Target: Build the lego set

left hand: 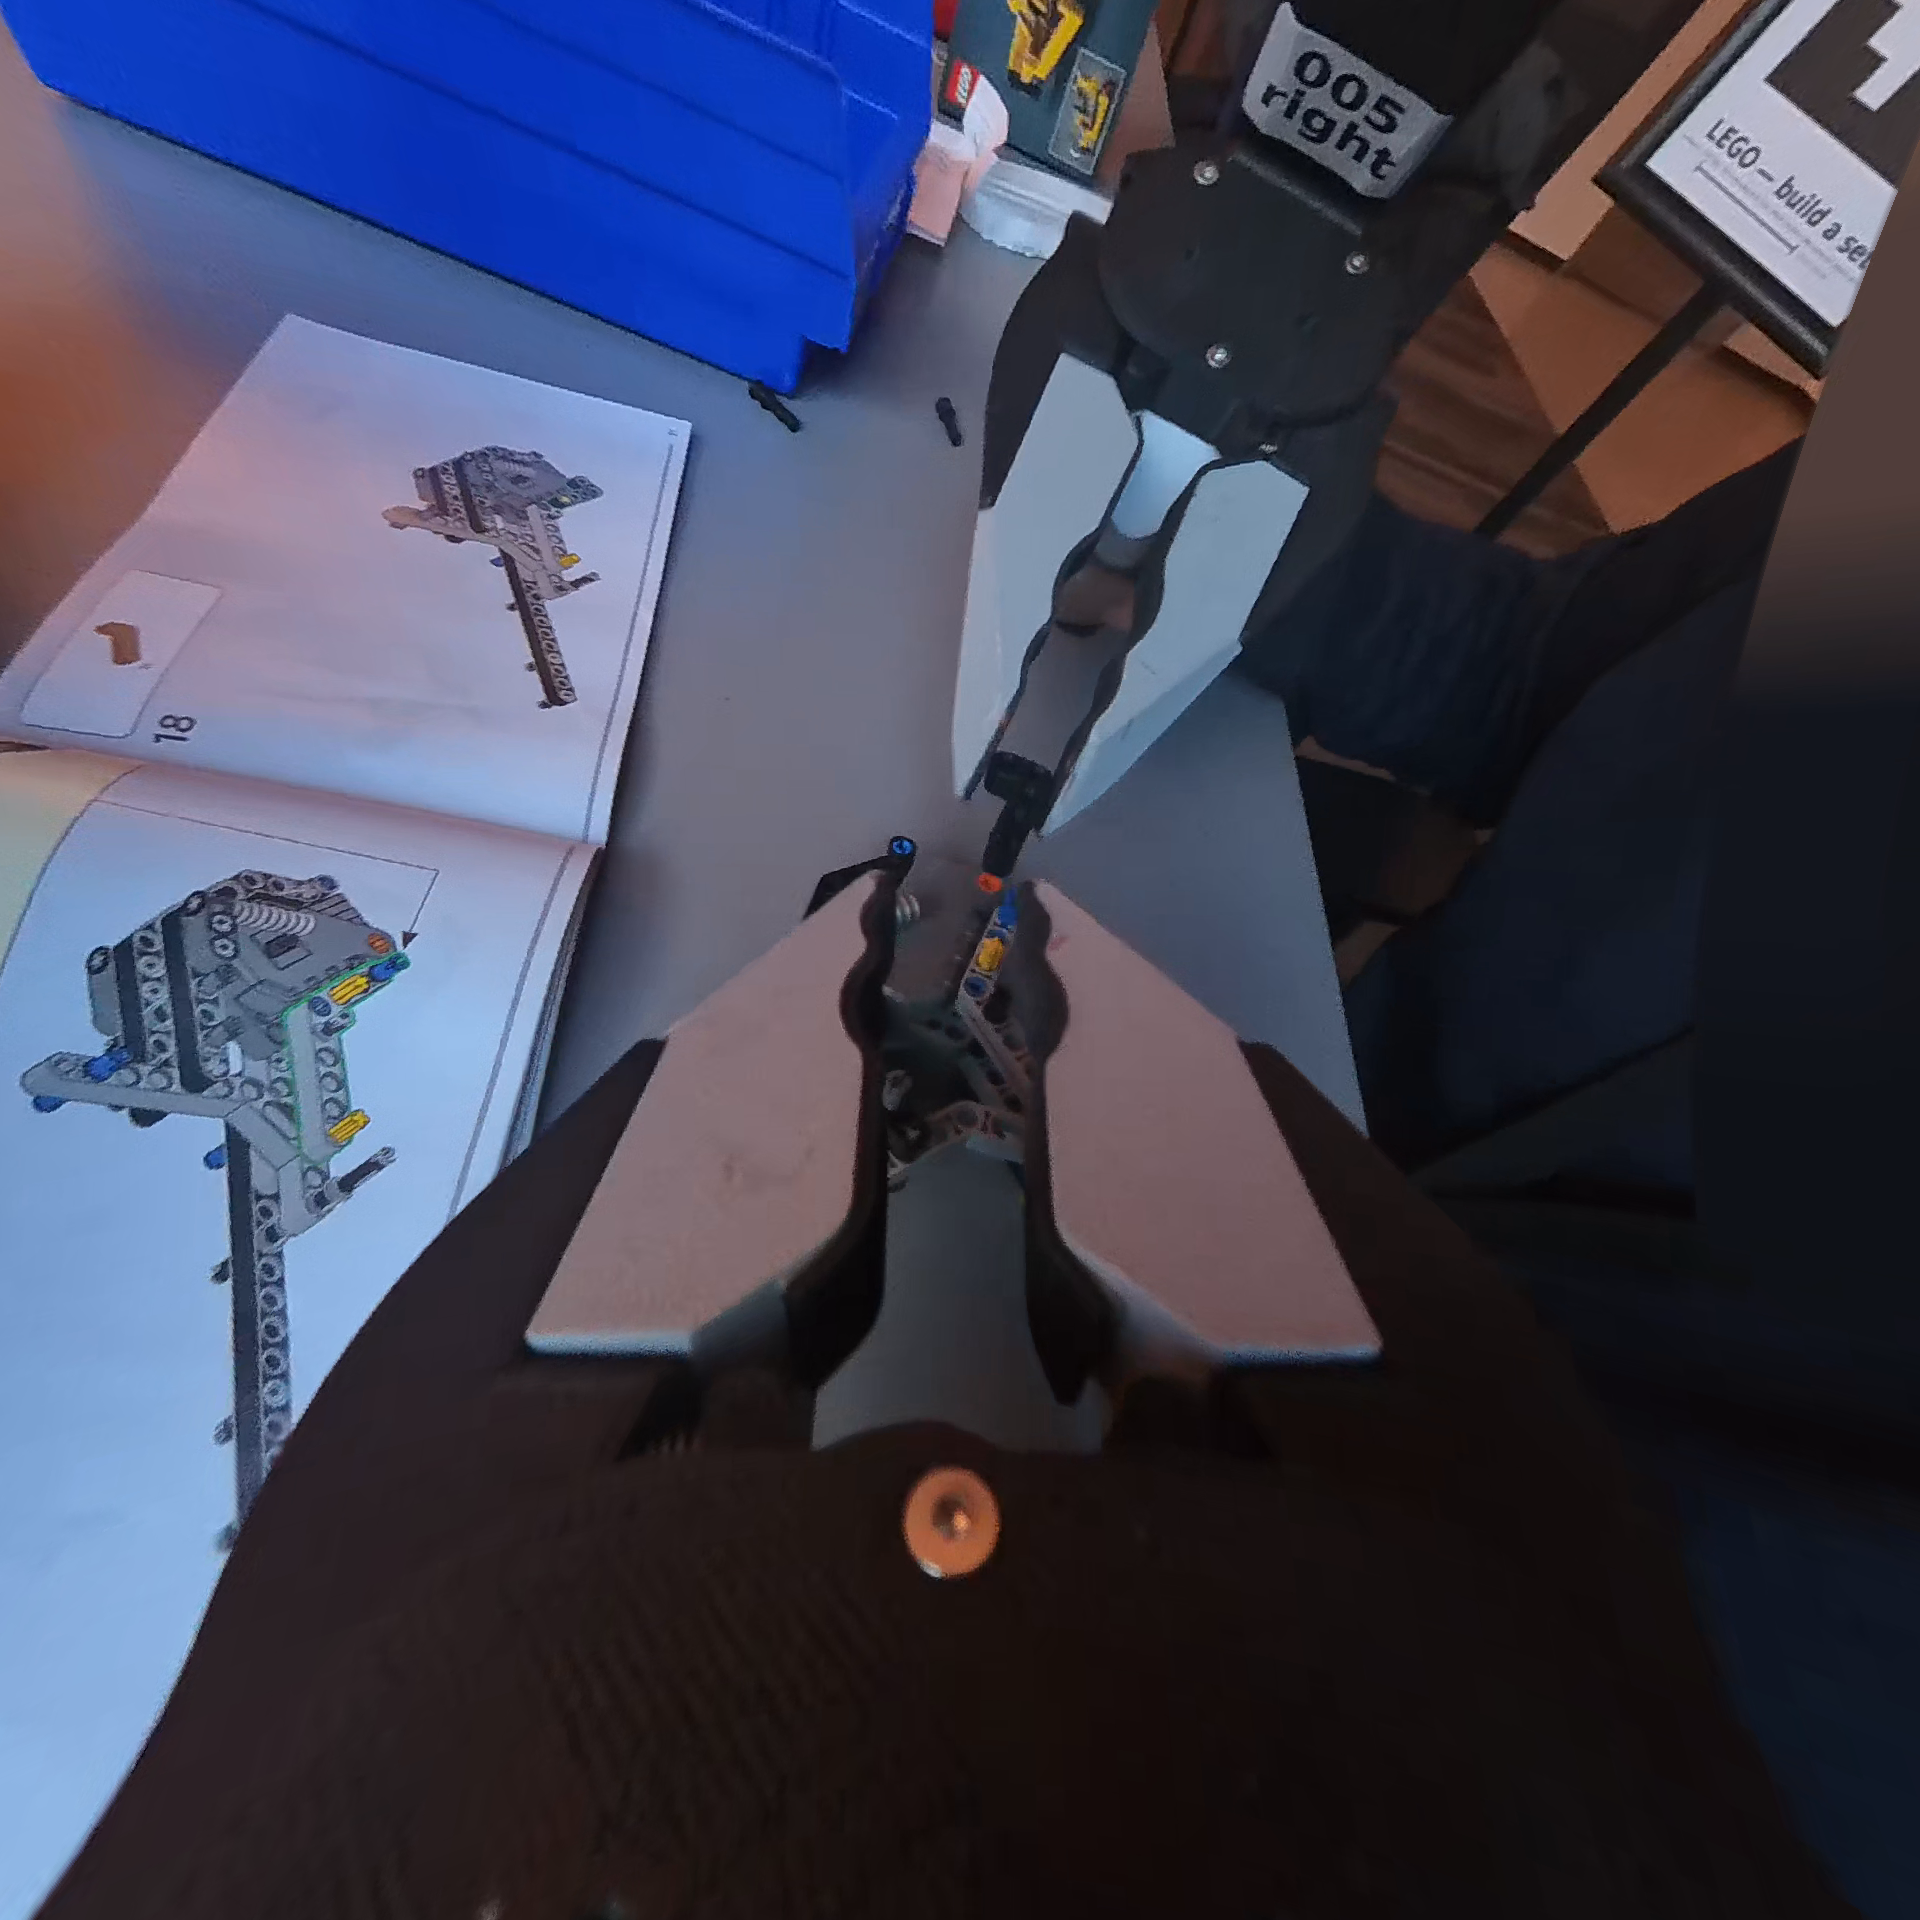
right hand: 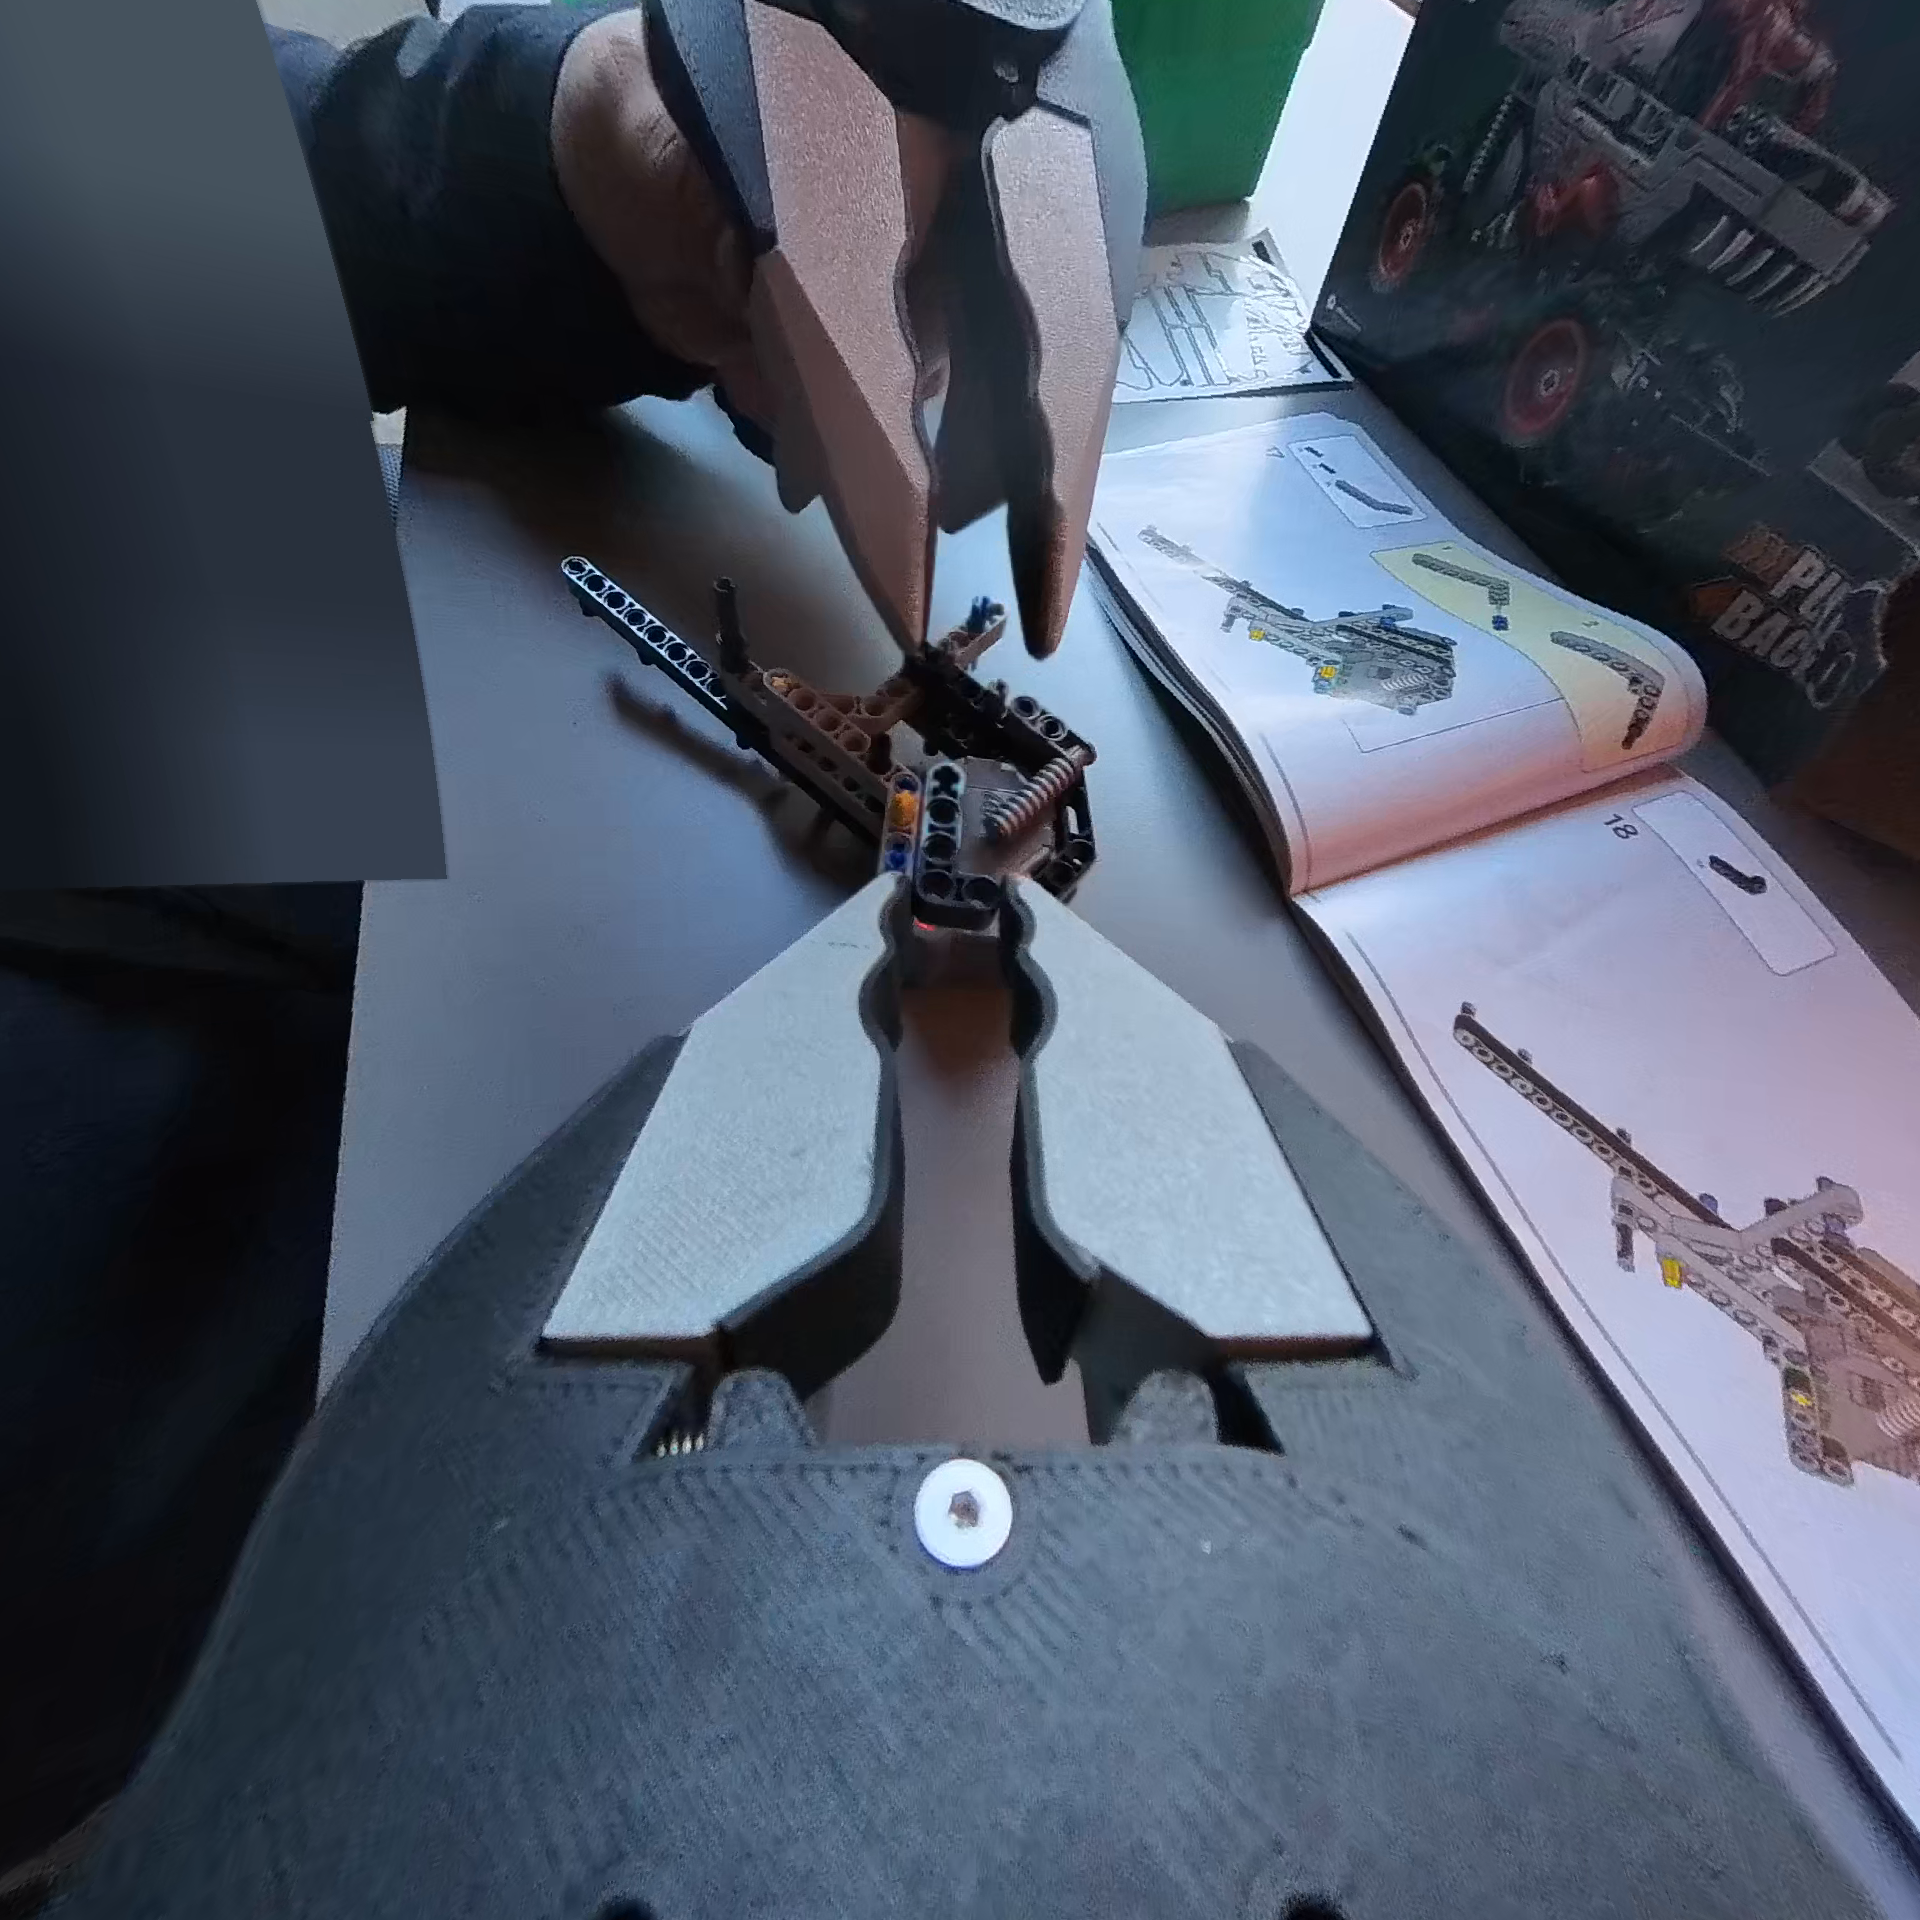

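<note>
A partly built grey and black Lego assembly point(right hand: 831, 727) with a spring and a long black beam point(right hand: 644, 623) lies on the dark table. My left gripper point(left hand: 958, 894) is shut on the assembly point(left hand: 951, 1049) and comes down on it from above in the right wrist view point(right hand: 977, 639). My right gripper point(right hand: 951, 894) is shut on a black L-shaped beam point(right hand: 943, 831), whose far end lies against the assembly's near side by a yellow pin. In the left wrist view the right gripper point(left hand: 1013, 805) reaches in from the far side with the beam point(left hand: 1013, 790).
An open instruction booklet point(left hand: 312, 623) lies left of the left gripper and also shows in the right wrist view point(right hand: 1455, 727). Blue bins point(left hand: 571, 156), two loose black pins point(left hand: 777, 405) point(left hand: 948, 421), a Lego box point(right hand: 1662, 260) and a framed sign point(left hand: 1787, 177) stand around. The table edge point(left hand: 1320, 935) is close. The gap from one gripper's tips to the other's is roughly 5 centimetres.
</note>
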The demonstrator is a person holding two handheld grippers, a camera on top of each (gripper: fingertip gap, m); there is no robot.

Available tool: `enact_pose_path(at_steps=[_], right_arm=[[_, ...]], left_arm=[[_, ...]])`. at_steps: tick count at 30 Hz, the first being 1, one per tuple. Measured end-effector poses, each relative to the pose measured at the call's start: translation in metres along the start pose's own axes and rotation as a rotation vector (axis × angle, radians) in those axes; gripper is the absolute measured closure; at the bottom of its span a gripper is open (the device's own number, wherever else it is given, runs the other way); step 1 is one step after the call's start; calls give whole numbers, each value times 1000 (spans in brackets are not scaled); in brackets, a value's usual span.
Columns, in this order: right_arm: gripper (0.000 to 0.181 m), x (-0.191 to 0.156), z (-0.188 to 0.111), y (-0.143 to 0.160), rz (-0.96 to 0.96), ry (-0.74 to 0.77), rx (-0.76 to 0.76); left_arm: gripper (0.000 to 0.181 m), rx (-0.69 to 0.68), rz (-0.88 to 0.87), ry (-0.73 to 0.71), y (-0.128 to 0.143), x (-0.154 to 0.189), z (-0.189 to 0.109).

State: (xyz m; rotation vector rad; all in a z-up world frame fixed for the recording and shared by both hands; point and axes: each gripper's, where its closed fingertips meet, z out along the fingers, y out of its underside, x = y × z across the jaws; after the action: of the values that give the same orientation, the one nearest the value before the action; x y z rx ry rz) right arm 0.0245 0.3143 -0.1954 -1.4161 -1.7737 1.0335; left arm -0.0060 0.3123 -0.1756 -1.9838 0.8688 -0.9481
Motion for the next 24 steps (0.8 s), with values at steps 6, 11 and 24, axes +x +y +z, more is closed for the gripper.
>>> enact_pose_path(at_steps=[6, 11, 24], right_arm=[[167, 12, -8, 2, 9, 53, -4], [168, 23, -18, 1, 42, 89, 27], [168, -4, 4, 4, 43, -42, -17]], left_arm=[[161, 0, -51, -22, 4, -8, -2], [161, -1, -59, -32, 6, -9, -2], [163, -42, -27, 1, 11, 4, 9]])
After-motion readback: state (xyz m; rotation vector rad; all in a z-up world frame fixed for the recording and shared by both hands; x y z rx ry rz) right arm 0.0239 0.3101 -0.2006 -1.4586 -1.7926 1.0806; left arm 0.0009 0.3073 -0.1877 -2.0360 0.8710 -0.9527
